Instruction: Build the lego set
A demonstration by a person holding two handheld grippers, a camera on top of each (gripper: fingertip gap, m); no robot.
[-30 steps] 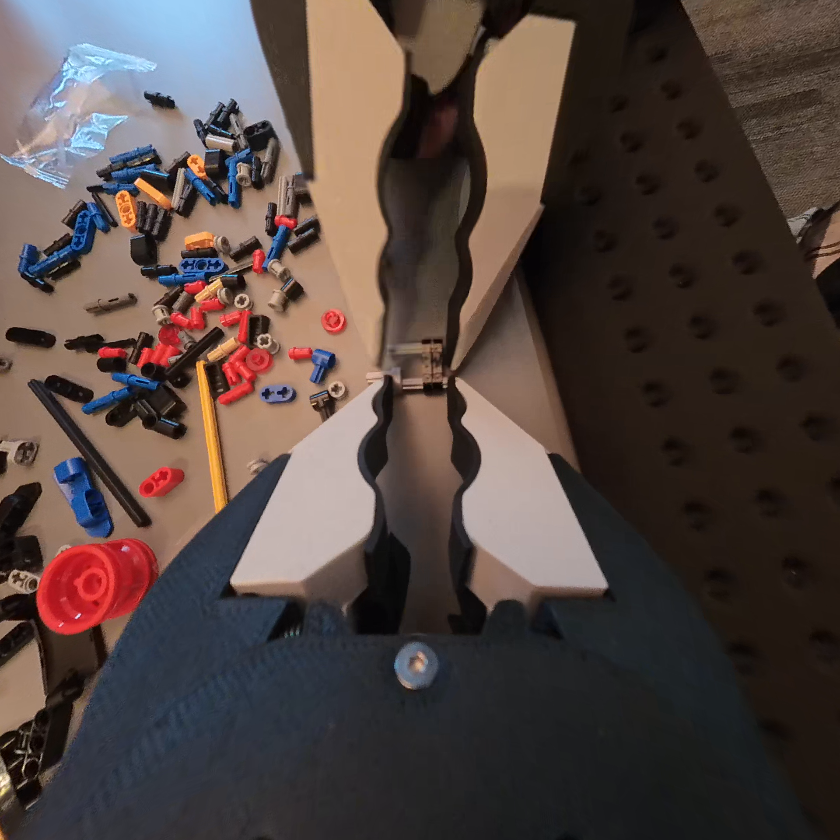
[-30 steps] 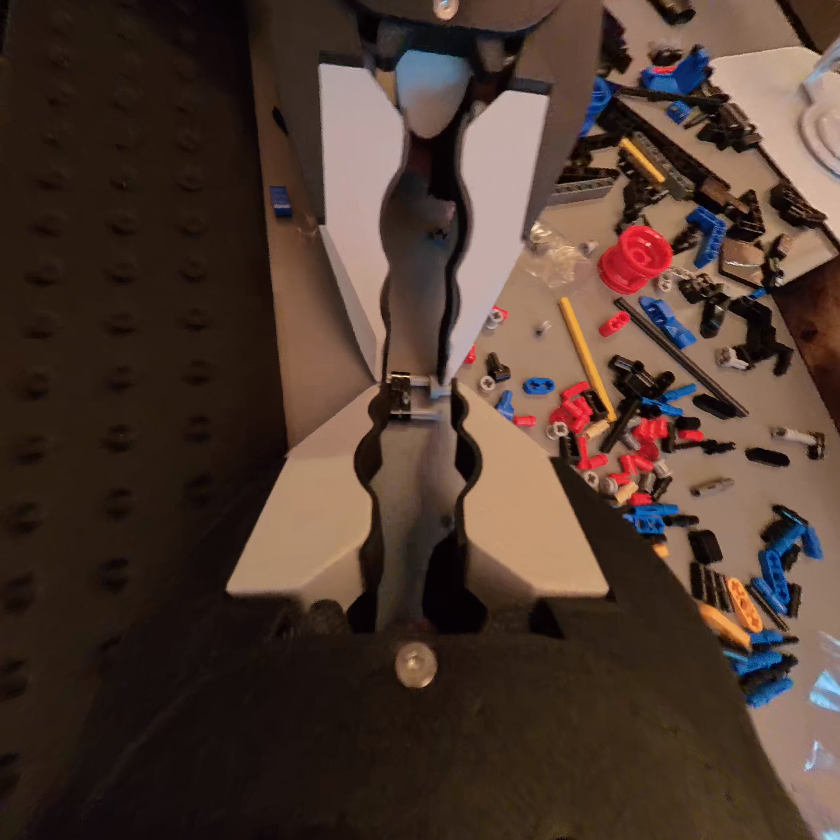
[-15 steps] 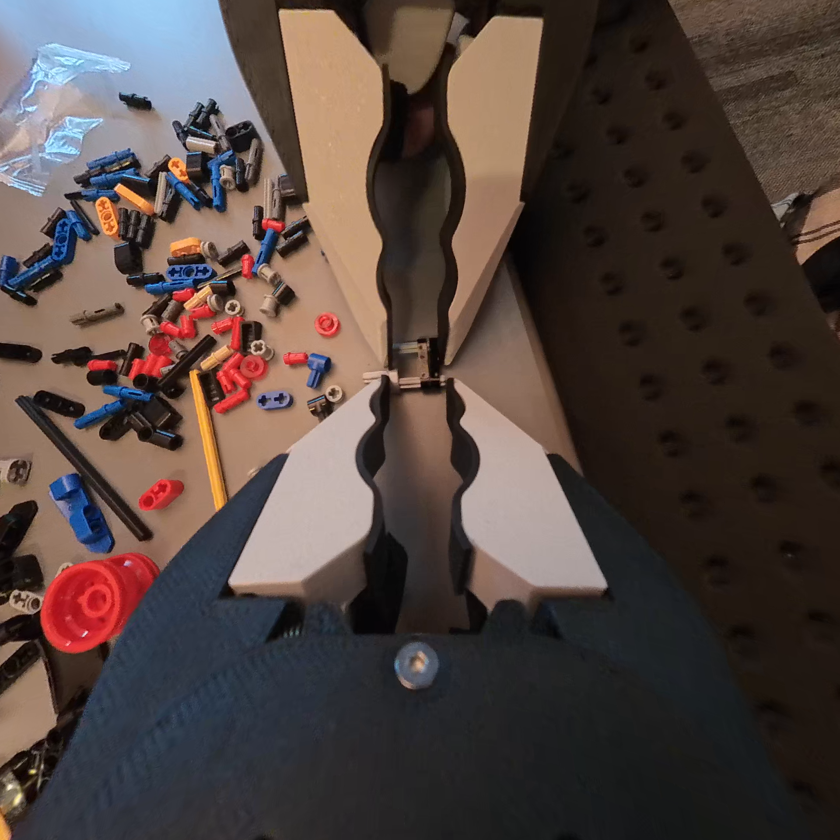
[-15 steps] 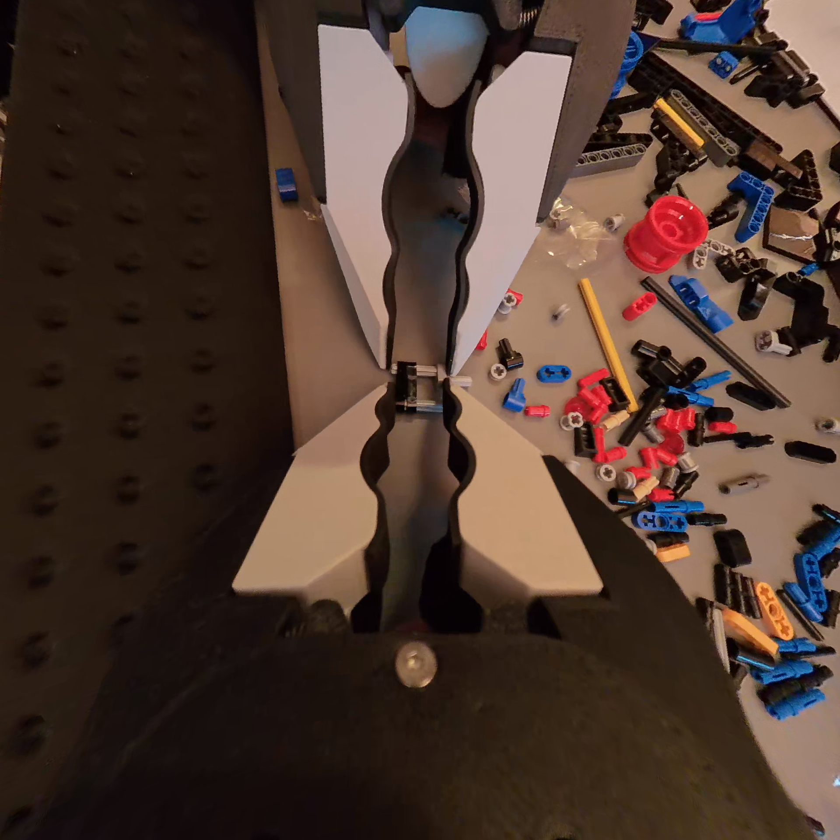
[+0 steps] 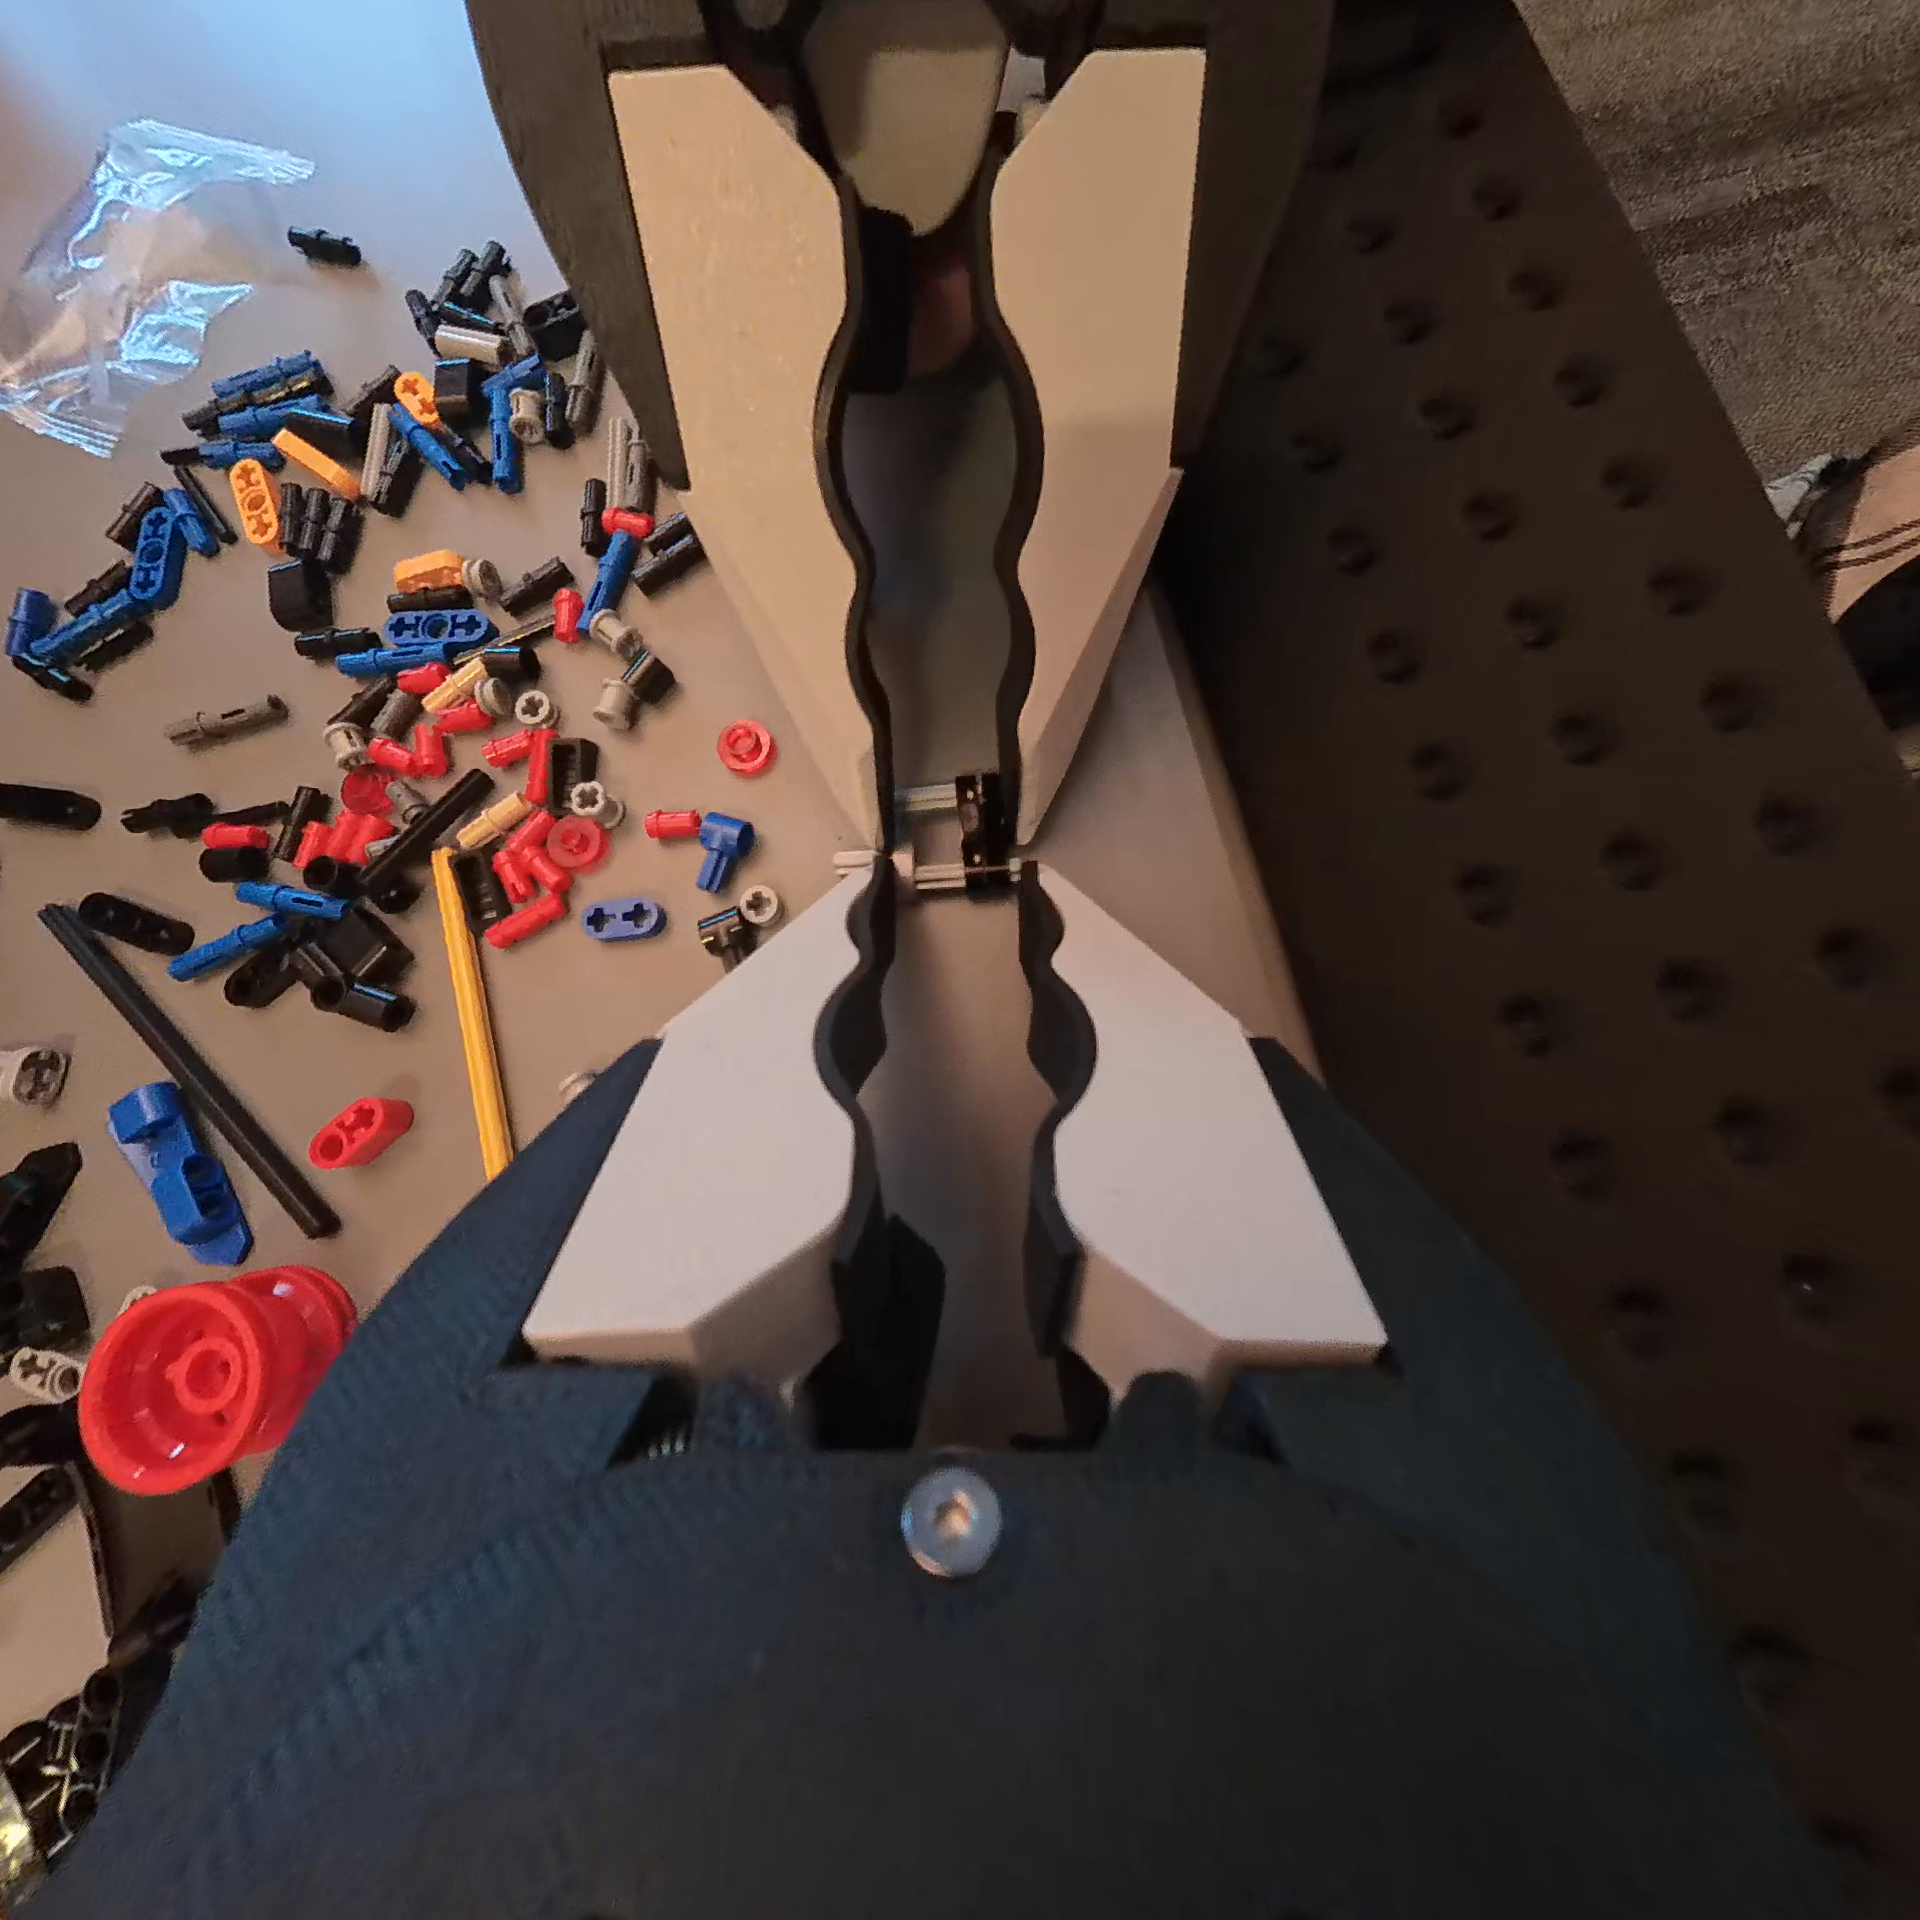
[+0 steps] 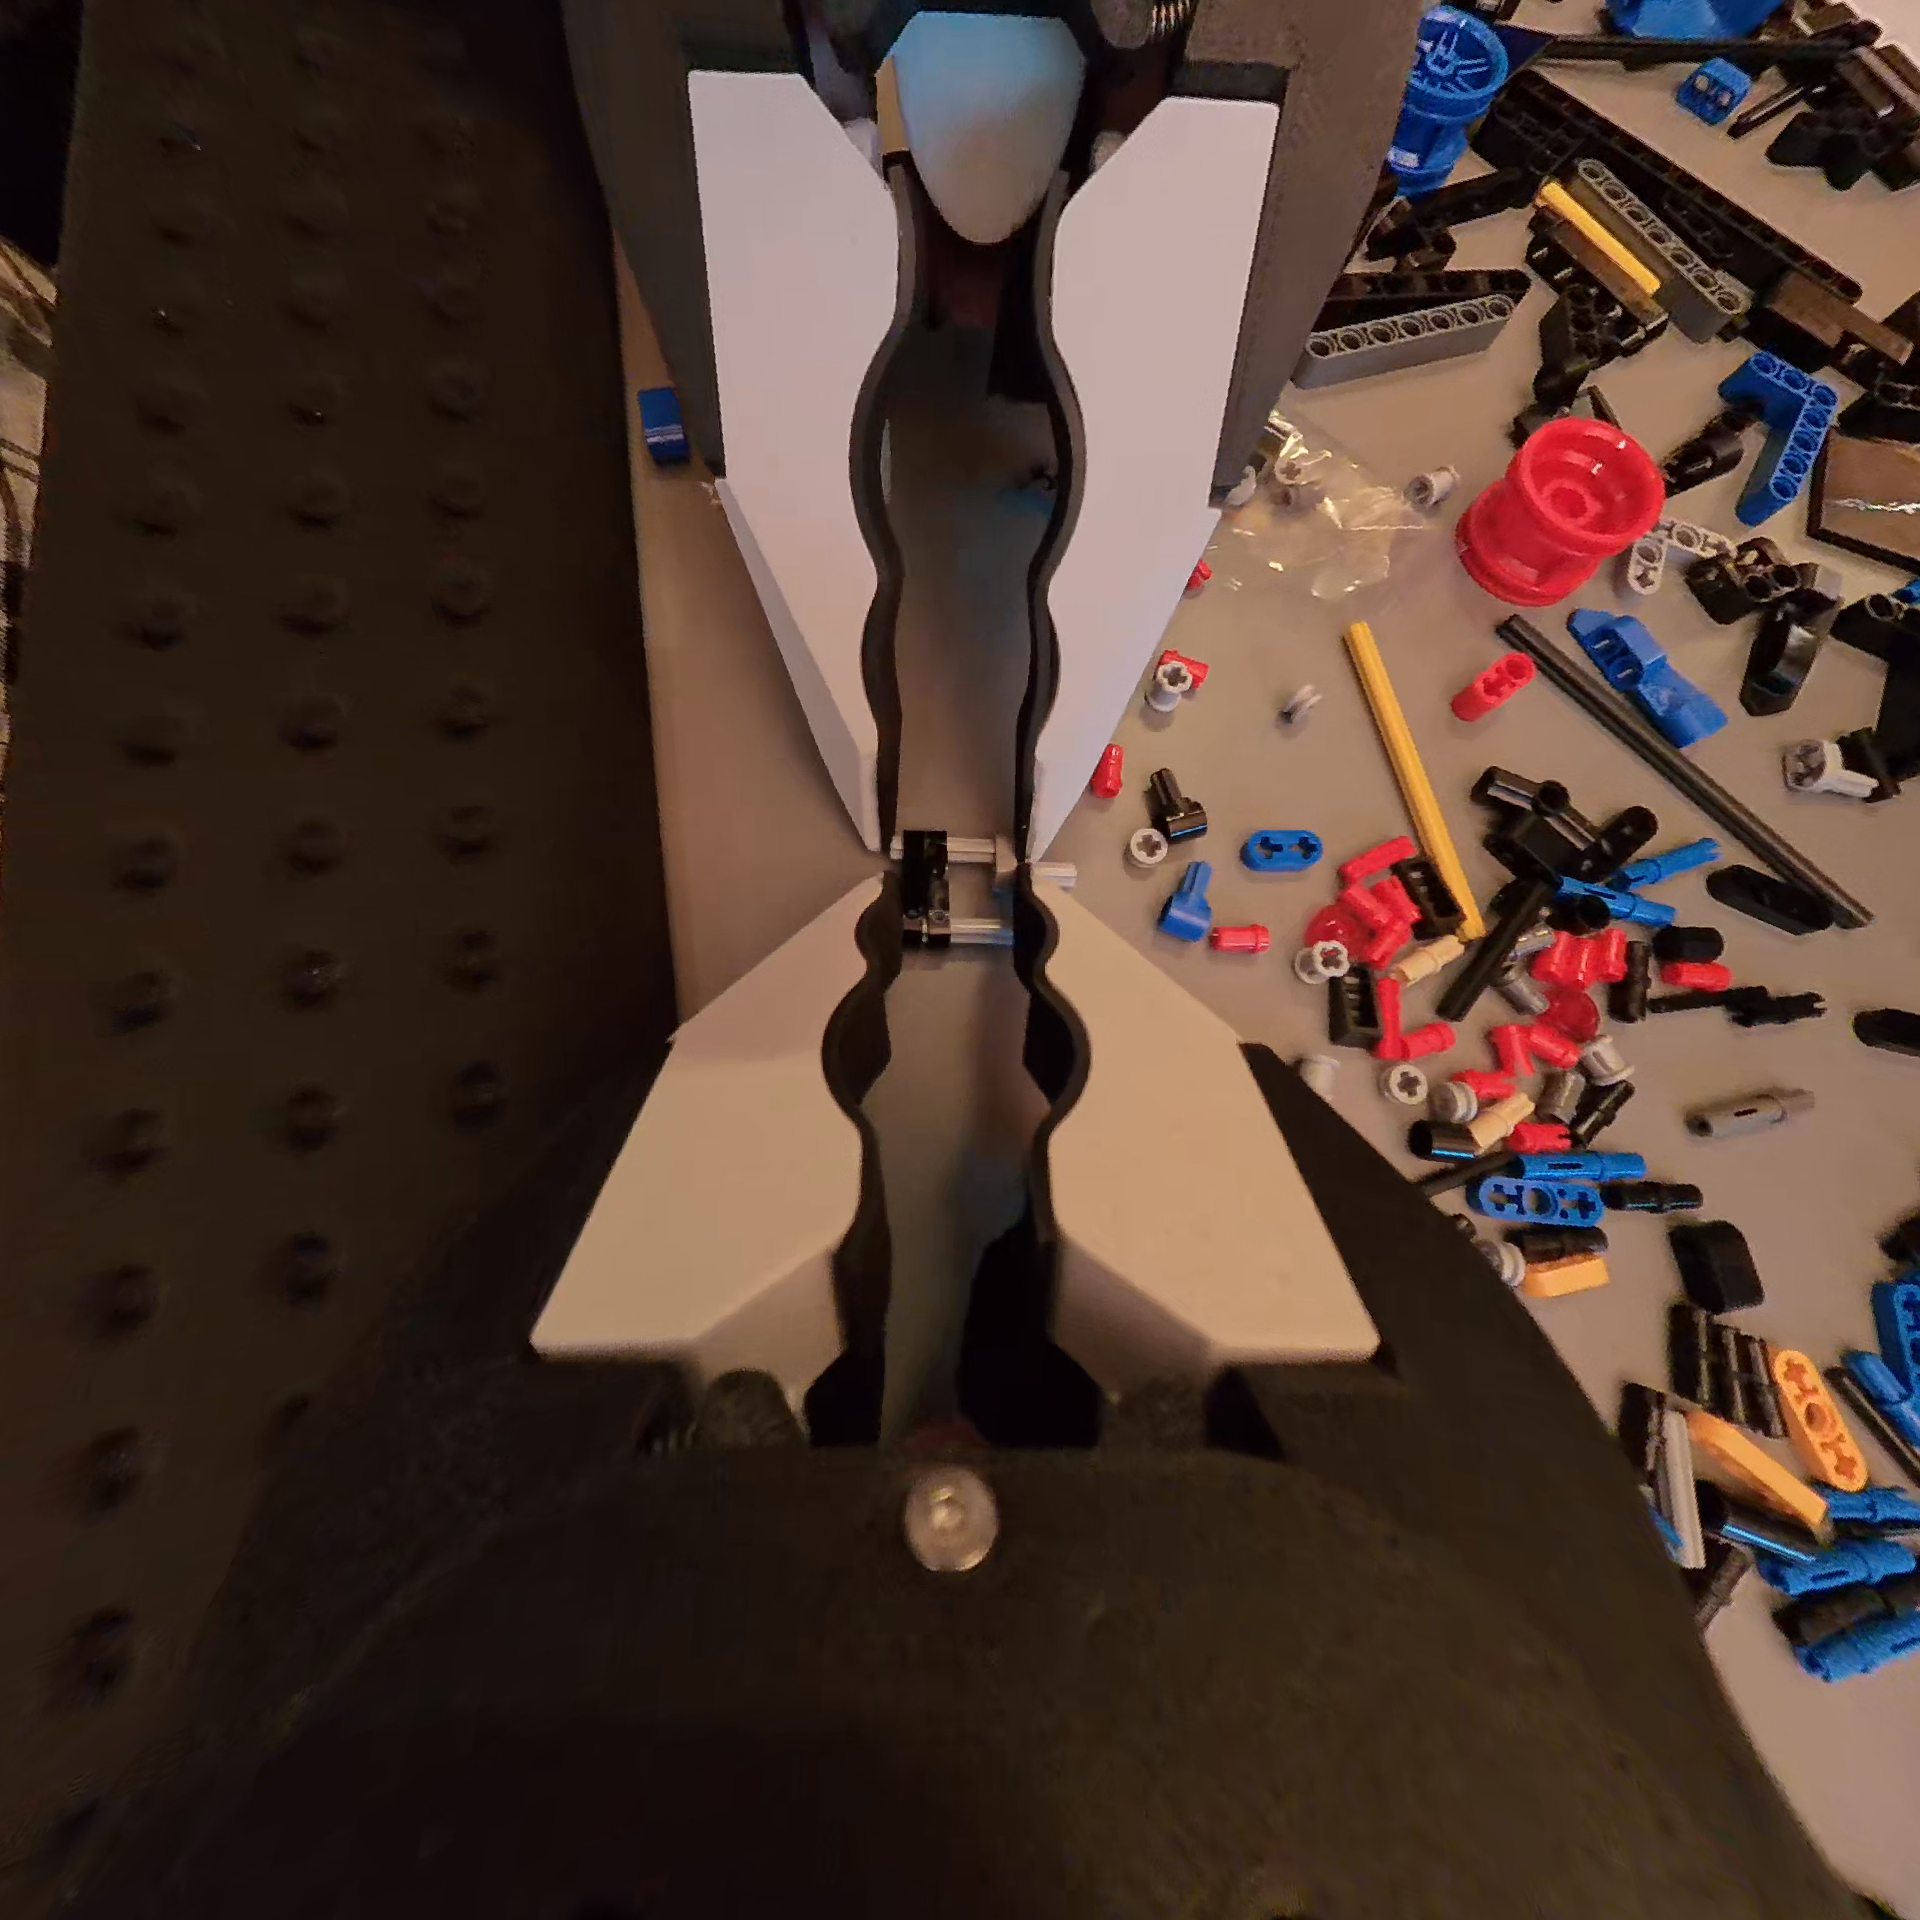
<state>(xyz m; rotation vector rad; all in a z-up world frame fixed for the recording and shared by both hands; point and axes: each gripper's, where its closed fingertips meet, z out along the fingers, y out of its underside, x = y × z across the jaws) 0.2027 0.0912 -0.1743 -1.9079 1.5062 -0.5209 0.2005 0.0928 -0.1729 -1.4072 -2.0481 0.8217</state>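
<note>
My left gripper [image 5: 951,883] and my right gripper [image 6: 951,920] meet tip to tip above the grey table [image 5: 644,104]. Both are shut on one small assembly: a black connector [image 5: 982,831] with two thin grey pins [image 5: 935,876] through it. In the left wrist view my right gripper [image 5: 948,805] comes in from the top. In the right wrist view the black connector [image 6: 925,883] sits at the left of the gap, the grey pins [image 6: 977,847] run to the right, and my left gripper [image 6: 951,844] comes in from the top.
Many loose red, blue and black parts [image 5: 416,748] lie left of the grippers, with a red wheel hub [image 5: 208,1371], a yellow axle [image 5: 473,997], a long black axle [image 5: 187,1070] and a clear bag [image 5: 135,301]. A dark studded board [image 5: 1558,935] runs along the other side.
Both grippers stay shut on the small assembly. The pair has shifted a little over the table, and the facing grippers now line up straighter.
</note>
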